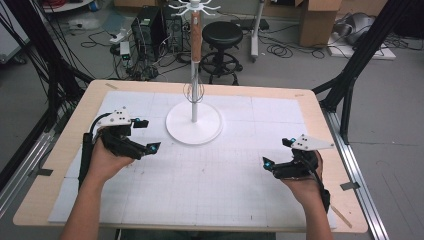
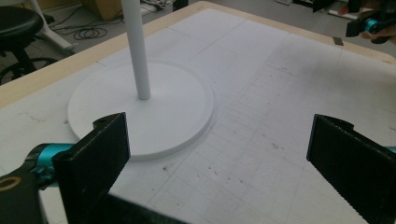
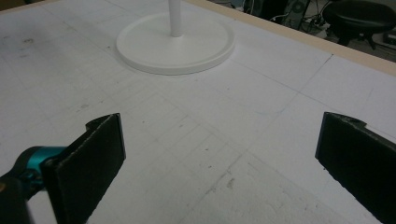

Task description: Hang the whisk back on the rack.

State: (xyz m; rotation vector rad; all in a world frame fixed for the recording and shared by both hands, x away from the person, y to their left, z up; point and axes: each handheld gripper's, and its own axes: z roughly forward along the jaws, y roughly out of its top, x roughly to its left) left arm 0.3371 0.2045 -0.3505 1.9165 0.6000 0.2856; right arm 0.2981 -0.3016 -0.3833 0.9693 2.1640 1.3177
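White gridded matting (image 1: 210, 175) covers most of the pale wooden table (image 1: 65, 150), and beyond the far edge I see a black round stool (image 1: 221, 34), boxes and loose cables on the floor. Both my grippers are empty with jaws spread wide: the left gripper (image 1: 145, 136) sits near left, the right gripper (image 1: 277, 155) near right, well apart. The nearest thing to either is the white stand with a round disc base and a thin upright pole (image 1: 194, 120), standing at the far middle of the mat, with what looks like a wire whisk (image 1: 193, 91) hanging by the pole. I judge nothing is started: the stand is untouched and any reach or grasp is still ahead. I have open mat between the grippers and the base; the table's near and side edges lie close behind each hand.
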